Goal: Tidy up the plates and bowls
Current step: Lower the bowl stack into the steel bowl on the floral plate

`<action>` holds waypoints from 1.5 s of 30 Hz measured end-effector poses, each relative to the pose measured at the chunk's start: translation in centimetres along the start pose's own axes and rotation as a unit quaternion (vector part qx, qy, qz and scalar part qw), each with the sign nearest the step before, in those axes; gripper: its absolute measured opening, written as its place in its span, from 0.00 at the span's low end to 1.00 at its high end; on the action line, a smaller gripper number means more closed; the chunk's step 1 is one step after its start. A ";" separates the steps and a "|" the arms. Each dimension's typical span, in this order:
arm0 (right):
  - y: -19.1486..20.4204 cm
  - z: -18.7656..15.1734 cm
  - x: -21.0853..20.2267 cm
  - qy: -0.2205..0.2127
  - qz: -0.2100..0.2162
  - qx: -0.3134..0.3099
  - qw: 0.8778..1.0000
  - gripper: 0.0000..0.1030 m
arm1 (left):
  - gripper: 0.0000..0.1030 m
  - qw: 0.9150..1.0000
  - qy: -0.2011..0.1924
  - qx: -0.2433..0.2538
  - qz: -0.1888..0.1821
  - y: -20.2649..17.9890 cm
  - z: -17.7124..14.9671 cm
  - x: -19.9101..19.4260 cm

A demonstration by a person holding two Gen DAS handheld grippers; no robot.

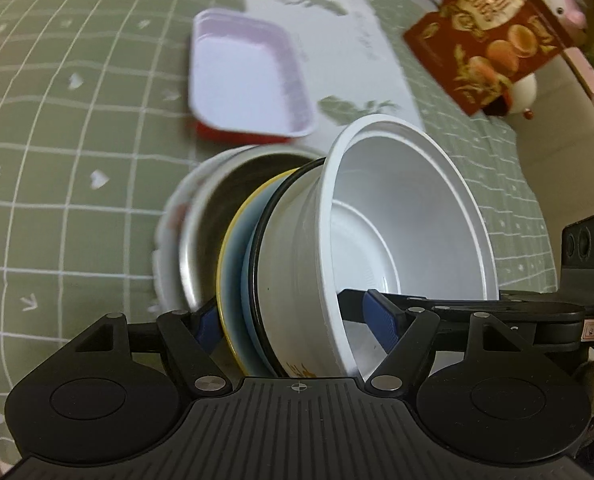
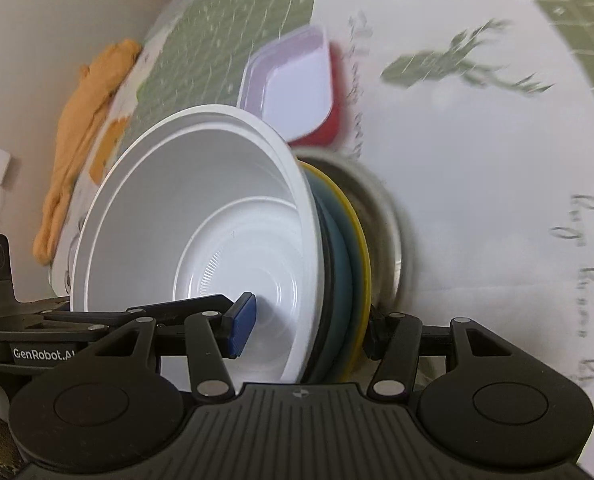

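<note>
Both grippers, left and right, pinch the tilted bowl stack; loosen either, the white bowl could slide out.

Black ribbed tool, blue pads, silver screws, "GenRobot.AI" lettering

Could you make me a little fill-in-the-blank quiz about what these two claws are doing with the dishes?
1. The innermost dish of the nested stack is a ____ plastic bowl.
2. Both the left claw and the right claw clamp the same ____.
3. Just under the bowl sits a blue dish whose rim is coloured ____.
4. Behind the stack, a pale tray rests on a ____ container.

Missing words: white; stack; yellow; red
</note>
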State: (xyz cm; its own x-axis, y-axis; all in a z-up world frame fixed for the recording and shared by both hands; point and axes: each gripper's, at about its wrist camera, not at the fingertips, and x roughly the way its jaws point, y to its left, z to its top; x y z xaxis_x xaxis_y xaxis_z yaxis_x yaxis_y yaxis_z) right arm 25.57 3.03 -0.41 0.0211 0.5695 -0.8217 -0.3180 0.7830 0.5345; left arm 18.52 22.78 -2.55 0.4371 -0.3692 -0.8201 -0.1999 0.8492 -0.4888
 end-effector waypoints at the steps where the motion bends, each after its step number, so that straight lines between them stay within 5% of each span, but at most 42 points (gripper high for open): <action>1: 0.0 0.1 0.8 0.009 0.001 0.003 1.000 0.53 | 0.73 1.000 0.002 0.000 0.000 0.4 0.0 0.1; 20: 0.8 1.0 1.9 0.006 -0.012 -0.008 1.000 0.60 | 0.69 0.999 0.014 -0.023 -0.035 2.5 1.0 0.0; 45: 1.3 0.2 0.7 -0.005 -0.020 -0.022 1.000 0.57 | 0.45 1.000 -0.011 0.005 0.015 2.2 0.7 -0.6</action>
State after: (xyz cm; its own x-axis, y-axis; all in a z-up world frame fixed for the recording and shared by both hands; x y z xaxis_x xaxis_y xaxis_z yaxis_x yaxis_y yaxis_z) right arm 25.40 4.48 -0.24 0.0441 0.5412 -0.8397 -0.3579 0.7933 0.4925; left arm 18.46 25.17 -2.94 0.4508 -0.3342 -0.8277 -0.2052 0.8636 -0.4604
